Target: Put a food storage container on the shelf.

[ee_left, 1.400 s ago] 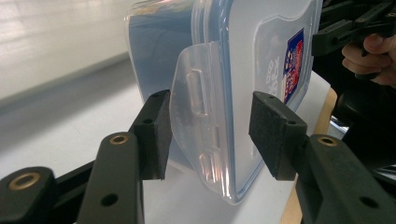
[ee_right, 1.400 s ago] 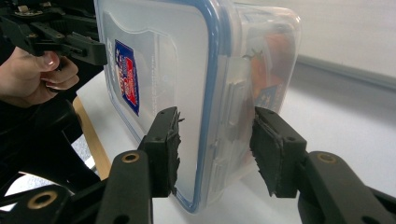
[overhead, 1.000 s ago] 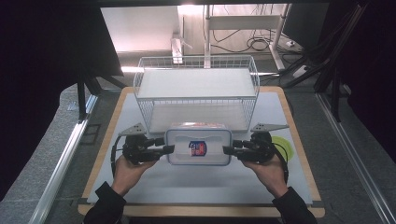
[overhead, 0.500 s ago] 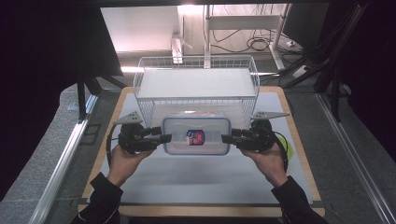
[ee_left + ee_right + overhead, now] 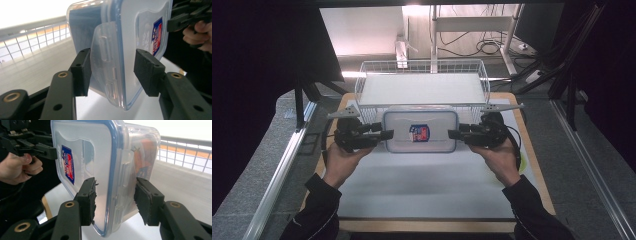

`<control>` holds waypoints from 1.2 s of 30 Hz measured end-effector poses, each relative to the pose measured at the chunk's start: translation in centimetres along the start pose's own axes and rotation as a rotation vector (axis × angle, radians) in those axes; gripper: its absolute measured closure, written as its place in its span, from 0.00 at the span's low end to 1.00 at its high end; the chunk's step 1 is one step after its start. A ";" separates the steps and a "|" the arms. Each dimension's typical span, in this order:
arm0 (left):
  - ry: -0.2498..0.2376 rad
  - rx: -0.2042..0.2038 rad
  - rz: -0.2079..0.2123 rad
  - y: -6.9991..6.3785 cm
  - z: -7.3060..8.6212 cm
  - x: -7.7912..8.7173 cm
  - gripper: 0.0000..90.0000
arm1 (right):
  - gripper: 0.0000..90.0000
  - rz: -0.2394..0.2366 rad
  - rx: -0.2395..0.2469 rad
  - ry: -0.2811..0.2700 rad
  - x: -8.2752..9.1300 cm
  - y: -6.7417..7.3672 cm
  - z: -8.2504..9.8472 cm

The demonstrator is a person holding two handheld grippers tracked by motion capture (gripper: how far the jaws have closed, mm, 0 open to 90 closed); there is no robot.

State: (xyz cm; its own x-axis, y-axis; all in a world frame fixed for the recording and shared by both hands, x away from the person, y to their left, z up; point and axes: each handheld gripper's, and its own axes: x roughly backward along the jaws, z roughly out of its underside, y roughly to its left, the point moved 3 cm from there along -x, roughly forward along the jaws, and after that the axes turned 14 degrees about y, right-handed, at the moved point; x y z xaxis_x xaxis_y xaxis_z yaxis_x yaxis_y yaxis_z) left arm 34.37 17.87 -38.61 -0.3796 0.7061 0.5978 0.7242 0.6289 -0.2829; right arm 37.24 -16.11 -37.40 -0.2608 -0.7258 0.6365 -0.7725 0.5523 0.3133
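Two grippers, one box. I have the left gripper [image 5: 384, 134] clamped on the left end of the plastic box [image 5: 419, 131] and the right gripper [image 5: 452, 134] clamped on its right end, pads on lid and underside at each side latch. In the left gripper view the left gripper [image 5: 112, 72] grips across the clear latch flap; in the right gripper view the right gripper [image 5: 115, 197] does likewise. The box [image 5: 130, 37] is clear with a blue-edged lid and a red and blue label, held off the surface, level, just in front of the wire basket [image 5: 362, 85].

Surface: a white mat [image 5: 422, 185] on a wooden board [image 5: 539, 180], a yellow-green patch at the right edge by my right hand [image 5: 499, 157]. My left hand [image 5: 339, 157] mirrors it. The basket has a white bottom, sits at the far end of the board.

Room: grey floor both sides, a metal rail [image 5: 277, 175] left, dark panels left and right, a white shelf frame [image 5: 472, 22] and cables [image 5: 487, 47] behind, bright light up top.
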 end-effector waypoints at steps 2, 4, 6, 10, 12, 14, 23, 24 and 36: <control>-0.003 0.003 0.000 0.2 -0.5 0.3 0.55 | 0.59 -0.003 0.001 -0.006 0.1 0.0 -0.5; -0.006 0.002 0.000 0.4 -1.0 0.5 0.55 | 0.59 -0.001 0.002 -0.011 0.2 0.0 -0.9; -0.006 0.001 -0.002 0.6 -1.5 0.7 0.55 | 0.59 -0.004 0.000 -0.015 0.3 -0.1 -1.4; -0.009 0.004 0.004 0.9 -2.4 1.0 0.56 | 0.59 -0.001 0.002 -0.028 0.6 -0.4 -2.6; -0.012 0.004 0.006 1.1 -2.9 1.1 0.56 | 0.59 0.000 0.000 -0.035 0.8 -0.5 -3.2; -0.018 0.007 0.008 1.3 -3.4 1.2 0.56 | 0.59 0.000 0.003 -0.041 1.0 -0.6 -3.8; -0.031 0.017 0.001 2.2 -5.3 1.7 0.56 | 0.58 -0.006 -0.012 -0.067 1.3 -1.5 -6.1; -0.032 0.016 -0.001 2.4 -5.6 1.8 0.56 | 0.58 -0.007 -0.015 -0.067 1.3 -1.6 -6.4; -0.050 0.017 -0.015 4.1 -9.7 2.4 0.56 | 0.58 -0.029 -0.048 -0.097 1.5 -3.5 -9.8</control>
State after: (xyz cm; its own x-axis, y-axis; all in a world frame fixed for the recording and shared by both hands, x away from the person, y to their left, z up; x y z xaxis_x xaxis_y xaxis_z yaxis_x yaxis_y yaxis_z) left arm 41.97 19.01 -31.04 -0.4191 0.7119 0.5636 0.7088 0.6444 -0.2870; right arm 45.23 -15.13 -30.61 -0.2957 -0.7768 0.5560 -0.7524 0.5480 0.3655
